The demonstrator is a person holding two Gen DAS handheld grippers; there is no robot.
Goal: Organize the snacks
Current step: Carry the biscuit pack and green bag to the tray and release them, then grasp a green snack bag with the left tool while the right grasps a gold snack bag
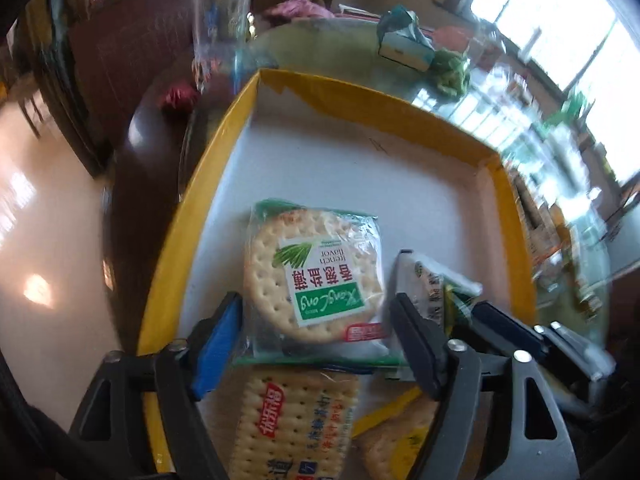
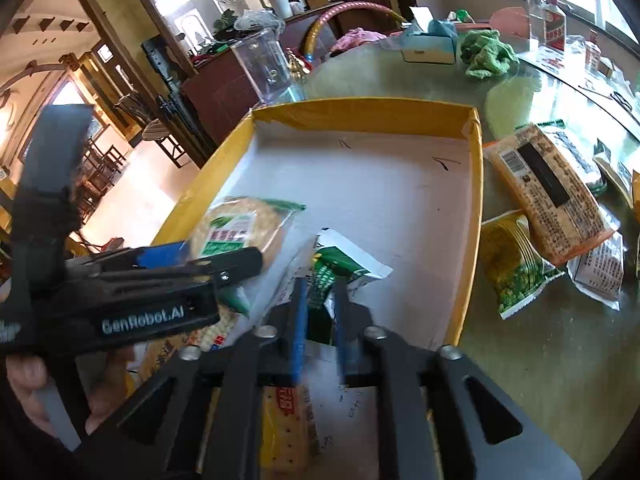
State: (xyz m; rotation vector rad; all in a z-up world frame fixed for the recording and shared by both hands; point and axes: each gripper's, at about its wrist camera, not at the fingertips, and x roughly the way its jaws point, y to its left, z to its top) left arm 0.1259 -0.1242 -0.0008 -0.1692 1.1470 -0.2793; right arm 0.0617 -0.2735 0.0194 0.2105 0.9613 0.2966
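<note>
A yellow-rimmed box [image 1: 192, 184] with a white floor holds snacks; it also shows in the right wrist view [image 2: 472, 208]. My left gripper [image 1: 316, 316] is open, its fingers on either side of a round cracker packet [image 1: 316, 276] lying in the box. My right gripper [image 2: 320, 300] is shut on a green and white snack packet [image 2: 340, 264] and holds it over the box floor. The left gripper [image 2: 160, 276] shows in the right wrist view beside the round cracker packet [image 2: 244, 224]. A square cracker packet [image 1: 296, 420] lies nearest me.
On the glass table right of the box lie an orange packet [image 2: 548, 196], a yellow-green packet [image 2: 512, 268] and a white packet [image 2: 600, 268]. Beyond the box stand a clear cup [image 2: 264, 68], a tissue box [image 2: 430, 44] and a green cloth [image 2: 486, 54].
</note>
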